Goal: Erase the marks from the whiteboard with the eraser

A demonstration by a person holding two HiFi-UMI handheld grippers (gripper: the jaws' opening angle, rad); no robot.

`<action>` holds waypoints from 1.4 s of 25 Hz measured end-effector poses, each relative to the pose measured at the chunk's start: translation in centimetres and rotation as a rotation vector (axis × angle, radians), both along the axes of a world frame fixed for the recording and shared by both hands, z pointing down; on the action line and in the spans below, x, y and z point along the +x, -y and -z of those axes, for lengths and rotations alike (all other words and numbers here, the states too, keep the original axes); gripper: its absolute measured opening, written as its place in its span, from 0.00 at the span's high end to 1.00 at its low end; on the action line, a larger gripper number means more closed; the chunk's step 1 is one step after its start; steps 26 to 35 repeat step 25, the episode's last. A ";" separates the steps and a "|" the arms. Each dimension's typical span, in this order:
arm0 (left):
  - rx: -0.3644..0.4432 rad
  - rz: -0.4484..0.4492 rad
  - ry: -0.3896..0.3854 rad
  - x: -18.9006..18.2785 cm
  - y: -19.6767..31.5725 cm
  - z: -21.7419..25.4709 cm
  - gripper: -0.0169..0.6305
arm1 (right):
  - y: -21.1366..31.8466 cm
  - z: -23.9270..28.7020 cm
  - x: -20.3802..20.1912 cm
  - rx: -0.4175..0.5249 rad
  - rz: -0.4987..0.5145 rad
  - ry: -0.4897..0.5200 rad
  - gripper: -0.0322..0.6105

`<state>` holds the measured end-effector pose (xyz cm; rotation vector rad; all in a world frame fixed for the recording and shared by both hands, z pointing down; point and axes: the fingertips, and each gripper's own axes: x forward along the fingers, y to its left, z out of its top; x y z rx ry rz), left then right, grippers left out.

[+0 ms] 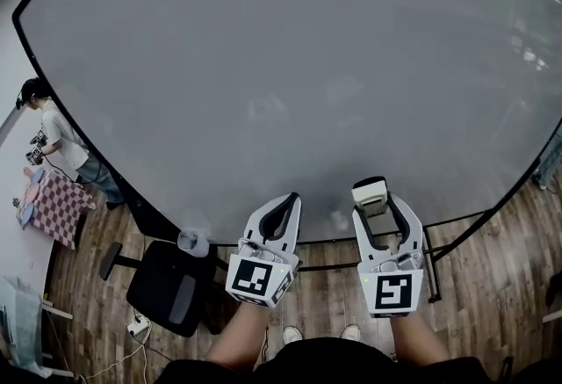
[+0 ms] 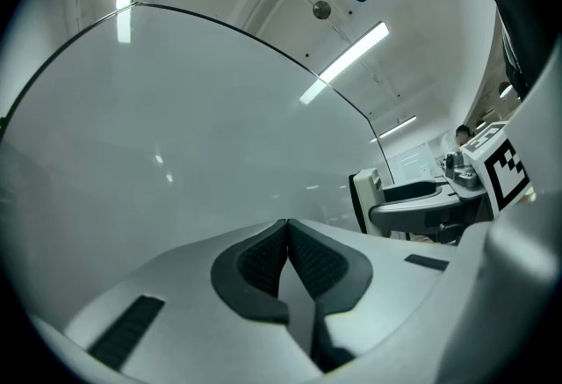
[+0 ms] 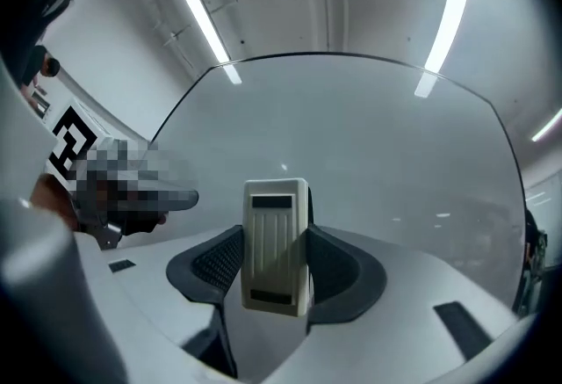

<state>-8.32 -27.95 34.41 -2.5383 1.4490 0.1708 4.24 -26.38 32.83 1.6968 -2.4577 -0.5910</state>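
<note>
Your right gripper (image 1: 373, 202) is clamped on the eraser (image 1: 369, 192). In the right gripper view the pale, ribbed eraser (image 3: 277, 246) stands upright between the two dark pads (image 3: 218, 264), which press on its two sides, and its top rises past the jaw tips. The right gripper (image 3: 277, 237) points at the whiteboard (image 3: 351, 136), which fills the view behind the eraser. None of the views shows whether the eraser touches the board.

From your head camera, the eraser sits near the bottom edge of the whiteboard (image 1: 281, 48), right of centre. The board looks grey, with a couple of faint cloudy patches (image 1: 268, 105) above and to the left of the eraser.

Your left gripper (image 1: 292, 200) is just beside the right one, level with it and tilted slightly toward it. Its jaws are closed on each other with nothing between them — in the left gripper view the left gripper (image 2: 287, 224) shows its pads meeting in a single seam. The whiteboard (image 2: 176, 127) lies ahead of it, and the eraser (image 2: 364, 198) shows off to the right.

Below the board, a black chair (image 1: 171, 290) stands on the wooden floor (image 1: 492, 277). At the far left a person (image 1: 53, 132) stands by a checkered cloth (image 1: 57, 206).
</note>
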 end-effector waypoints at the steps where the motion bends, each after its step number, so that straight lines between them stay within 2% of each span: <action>1: -0.005 0.001 0.001 -0.2 -0.1 -0.3 0.95 | 0.0 -0.5 -0.1 -0.015 0.000 -0.004 0.57; 11: 0.008 0.017 0.007 -1.9 -0.6 -0.8 0.95 | 0.7 -2.0 0.2 -0.032 -0.023 -0.026 0.57; 16: 0.030 -0.012 0.066 -1.1 -1.1 -1.2 0.95 | 0.6 -2.6 -0.2 -0.038 -0.022 -0.025 0.57; 35: 0.017 -0.041 0.048 -0.5 -1.9 -1.6 0.95 | -0.3 -2.8 0.0 -0.024 -0.026 -0.059 0.57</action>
